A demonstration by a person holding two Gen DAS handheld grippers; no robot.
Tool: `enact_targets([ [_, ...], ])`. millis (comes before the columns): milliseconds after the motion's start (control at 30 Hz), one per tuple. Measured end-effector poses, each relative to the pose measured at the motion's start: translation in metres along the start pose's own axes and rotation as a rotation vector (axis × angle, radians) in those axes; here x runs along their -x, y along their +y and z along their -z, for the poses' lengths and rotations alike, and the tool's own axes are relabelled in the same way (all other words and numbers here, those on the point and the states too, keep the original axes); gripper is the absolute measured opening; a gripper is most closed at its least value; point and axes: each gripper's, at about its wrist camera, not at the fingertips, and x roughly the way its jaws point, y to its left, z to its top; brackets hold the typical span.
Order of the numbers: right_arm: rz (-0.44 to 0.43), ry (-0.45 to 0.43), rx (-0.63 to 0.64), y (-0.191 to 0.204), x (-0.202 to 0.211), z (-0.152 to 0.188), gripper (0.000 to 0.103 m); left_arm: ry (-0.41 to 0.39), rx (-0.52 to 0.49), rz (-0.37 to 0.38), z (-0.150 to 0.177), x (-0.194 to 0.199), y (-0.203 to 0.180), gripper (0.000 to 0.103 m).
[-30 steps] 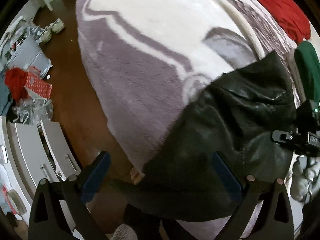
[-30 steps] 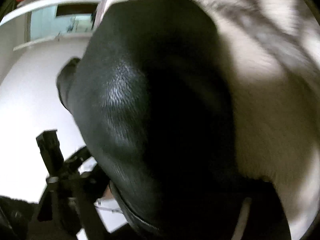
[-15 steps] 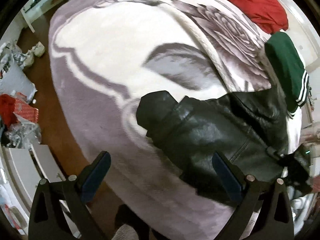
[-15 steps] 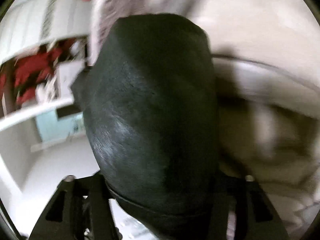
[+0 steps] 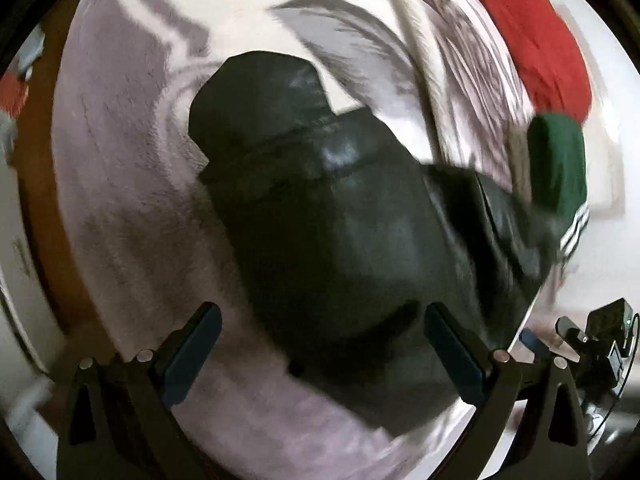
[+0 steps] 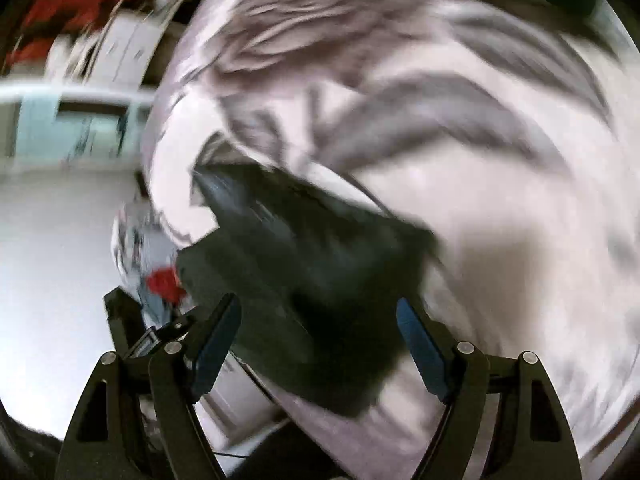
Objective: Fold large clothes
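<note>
We log our left gripper (image 5: 320, 344) spread wide over one black leather jacket (image 5: 340, 220) lying on one grey-and-white blanket (image 5: 120, 184), our right gripper (image 6: 318, 340) likewise wide, holding nothing, one red garment (image 5: 532, 40) and one green garment (image 5: 558, 164) far right.

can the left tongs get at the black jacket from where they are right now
Probably yes. The left tongs are open, and the black jacket lies on the blanket directly ahead between the fingers, with nothing in between. Motion blur hides the exact gap.
</note>
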Motion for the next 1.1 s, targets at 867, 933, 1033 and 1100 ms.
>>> enact_targets([
  [867, 0.109, 0.036, 0.016, 0.038, -0.032, -0.041, 0.061, -0.048, -0.034, -0.025, 0.010, 0.042, 0.008, 0.051],
  [933, 0.098, -0.014, -0.050, 0.026, -0.006, -0.005, 0.067, -0.099, -0.141, -0.123, 0.019, 0.054, -0.012, 0.059],
  [1033, 0.213, -0.021, -0.131, 0.008, 0.002, 0.044, 0.067, -0.117, -0.305, -0.227, 0.035, 0.051, -0.048, 0.061],
  [1100, 0.215, -0.019, -0.184, 0.001, -0.004, 0.075, 0.067, -0.090, -0.383, -0.267, 0.044, 0.041, -0.067, 0.080],
])
